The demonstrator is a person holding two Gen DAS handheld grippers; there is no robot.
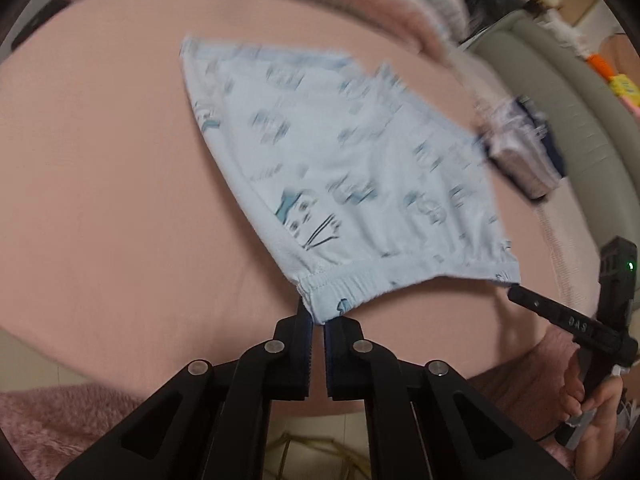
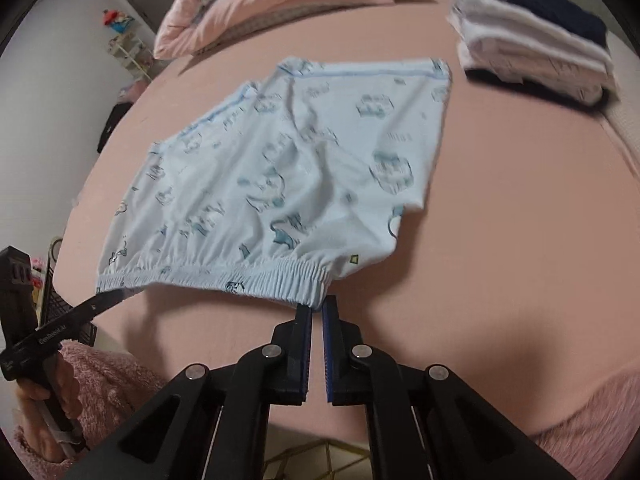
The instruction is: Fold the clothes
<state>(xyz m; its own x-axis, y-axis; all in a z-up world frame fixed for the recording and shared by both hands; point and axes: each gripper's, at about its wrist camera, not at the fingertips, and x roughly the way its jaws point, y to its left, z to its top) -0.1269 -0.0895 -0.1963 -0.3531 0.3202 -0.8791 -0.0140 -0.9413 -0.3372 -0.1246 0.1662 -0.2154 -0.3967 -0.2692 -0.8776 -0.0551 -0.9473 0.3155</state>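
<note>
**Ana:** Shorts, pale blue with a darker blue print, spread over the pink bed sheet. The elastic waistband is the near edge, the 2 leg hems the far one. How are they held?

**Ben:** By the waistband, at both ends. The right gripper has its jaws nearly closed on the waistband's right corner, with the cloth pinched between the blue pads. The left gripper grips the other corner the same way, jaws drawn in on the fabric.

**Ana:** Does the waistband lie on the sheet?

**Ben:** It looks lifted a little: a shadow runs under it in both views. The legs farther off seem to lie on the sheet, with 1 leg overlapping the other along the far-left edge. The left wrist view is blurred, so the print is hard to read there.

**Ana:** Can each gripper be seen from the other side?

**Ben:** Yes. In the right wrist view the left gripper's finger comes in from the lower left to the waistband end, with the person's left hand around its handle. The right hand shows likewise in the left wrist view.

**Ana:** And farther out?

**Ben:** A stack of folded clothes, white with a navy piece on top, sits well apart at the far right. A pink quilt is bunched along the far edge of the bed.
</note>
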